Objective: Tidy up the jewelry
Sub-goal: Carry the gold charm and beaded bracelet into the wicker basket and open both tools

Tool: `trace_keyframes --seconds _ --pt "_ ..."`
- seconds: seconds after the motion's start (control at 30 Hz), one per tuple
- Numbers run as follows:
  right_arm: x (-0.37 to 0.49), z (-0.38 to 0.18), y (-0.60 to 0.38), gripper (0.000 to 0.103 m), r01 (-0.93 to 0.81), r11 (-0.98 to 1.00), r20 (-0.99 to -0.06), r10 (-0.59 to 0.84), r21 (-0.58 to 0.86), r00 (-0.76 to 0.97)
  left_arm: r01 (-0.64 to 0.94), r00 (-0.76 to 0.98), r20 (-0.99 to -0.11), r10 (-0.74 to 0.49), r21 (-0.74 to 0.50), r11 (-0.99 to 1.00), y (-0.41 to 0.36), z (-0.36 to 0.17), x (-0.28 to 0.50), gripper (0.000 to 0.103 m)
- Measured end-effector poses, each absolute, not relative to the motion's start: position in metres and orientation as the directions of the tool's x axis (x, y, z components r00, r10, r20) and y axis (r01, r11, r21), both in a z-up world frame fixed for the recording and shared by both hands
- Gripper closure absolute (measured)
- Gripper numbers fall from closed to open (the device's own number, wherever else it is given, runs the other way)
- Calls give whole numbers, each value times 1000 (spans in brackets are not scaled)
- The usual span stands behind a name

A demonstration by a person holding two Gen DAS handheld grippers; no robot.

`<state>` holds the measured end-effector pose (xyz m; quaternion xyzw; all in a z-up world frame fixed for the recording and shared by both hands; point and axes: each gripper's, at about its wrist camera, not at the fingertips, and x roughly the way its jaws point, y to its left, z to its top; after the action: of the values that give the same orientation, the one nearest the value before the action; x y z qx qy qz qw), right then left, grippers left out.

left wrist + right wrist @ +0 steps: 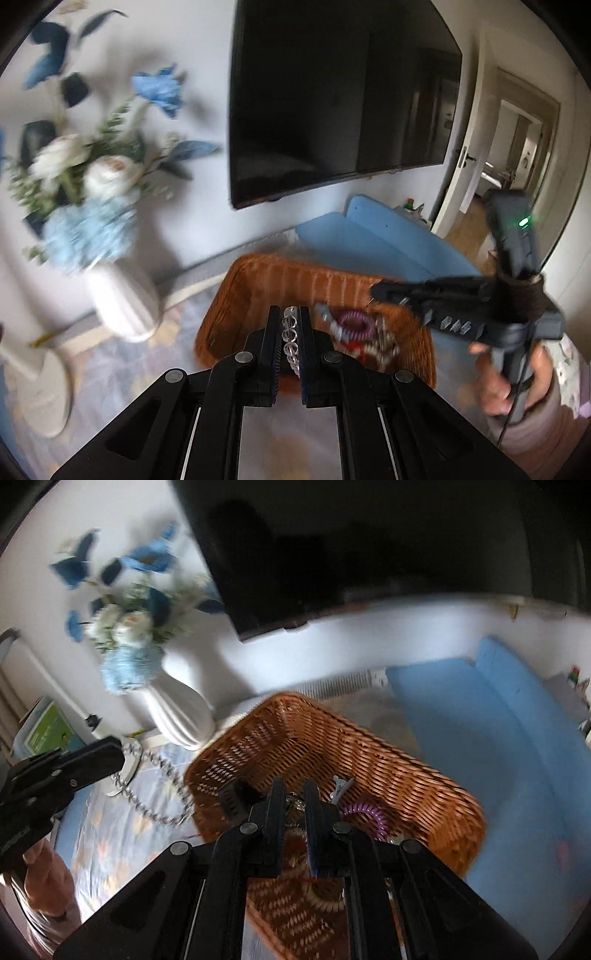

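Where tongs (290, 314) pinch: clear beads (290, 338) (glassy).

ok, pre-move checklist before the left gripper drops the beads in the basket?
1. Clear bead strand clamped in left gripper: ok.
2. Strand's loose end trails outside the wicker basket, over the tablecloth, in the right wrist view: not ok.
3. Left gripper above basket opening: cannot tell, blurred.
4. Right gripper over the basket, maybe in the drop path: not ok.
5. Right gripper holding something gold-coloured: cannot tell.
6. Purple coil hair tie and hair clip already inside: ok.
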<state>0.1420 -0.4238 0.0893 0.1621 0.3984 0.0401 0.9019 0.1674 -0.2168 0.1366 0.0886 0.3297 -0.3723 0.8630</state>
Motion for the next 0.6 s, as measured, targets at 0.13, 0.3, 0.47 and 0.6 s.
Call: trace_keyframes --seconds 0.13,0.3,0.47,0.6 --pt "175 62 -423 92 123 943 -778 175 308 604 698 483 -659 -576 -107 708 -245 117 196 95" --pt "192 44 -421 91 135 945 -807 172 297 565 686 447 -707 -549 -124 717 -270 83 227 95" --pt "189 45 -423 85 118 945 -775 175 305 607 672 442 -704 -555 -150 725 -269 71 239 89" --pt "173 61 -424 70 125 959 -747 113 255 655 667 472 -688 -552 -131 734 -260 84 228 57"
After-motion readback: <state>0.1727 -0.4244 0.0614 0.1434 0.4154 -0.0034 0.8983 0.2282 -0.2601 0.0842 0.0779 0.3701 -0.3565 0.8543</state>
